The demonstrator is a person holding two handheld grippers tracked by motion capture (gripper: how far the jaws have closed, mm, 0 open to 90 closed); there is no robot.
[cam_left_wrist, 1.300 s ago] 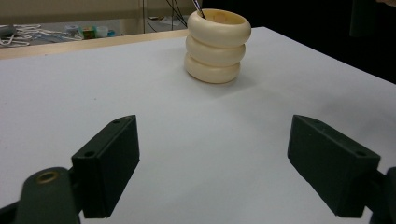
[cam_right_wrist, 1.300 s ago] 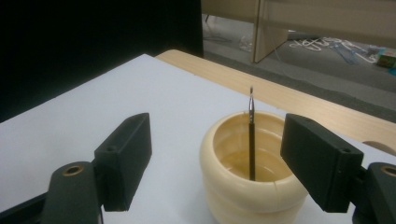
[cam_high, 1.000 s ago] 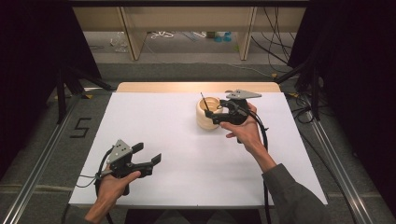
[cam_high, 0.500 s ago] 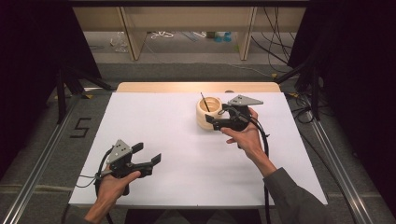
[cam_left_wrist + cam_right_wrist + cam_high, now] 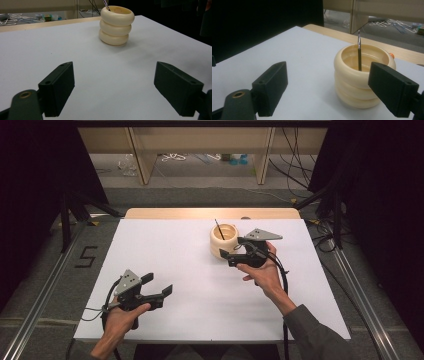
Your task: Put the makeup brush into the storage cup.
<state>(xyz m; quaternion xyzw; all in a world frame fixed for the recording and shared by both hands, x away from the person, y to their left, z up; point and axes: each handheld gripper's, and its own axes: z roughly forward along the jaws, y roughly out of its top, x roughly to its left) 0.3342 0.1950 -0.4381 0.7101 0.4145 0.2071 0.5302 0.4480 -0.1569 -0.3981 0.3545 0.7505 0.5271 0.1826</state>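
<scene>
the cream ribbed holder [image 5: 223,240] stands upright on the white table [image 5: 190,265], right of its middle and toward the far edge, with a thin dark brush [image 5: 219,228] leaning inside it, tip up. going from the left of the high view: the left gripper [image 5: 157,285] is held by the left hand [image 5: 117,320] near the front left corner, its jaws standing wide apart with nothing between them, well apart from the holder. in the left gripper view the holder [image 5: 116,25] sits far ahead, three stacked rings high. further right, the right gripper [image 5: 231,252] lies just beside the holder on its near right side, in the right hand [image 5: 262,272]; its jaws have just been opening and now stand spread, no pad pressing on the holder. in the right gripper view the holder [image 5: 362,75] stands just ahead of the jaws toward the right one, which overlaps its rim, though whether that jaw touches it is hard to tell, and the brush [image 5: 359,51] rises from inside. something small and orange [image 5: 391,55] peeks out behind the rim.
</scene>
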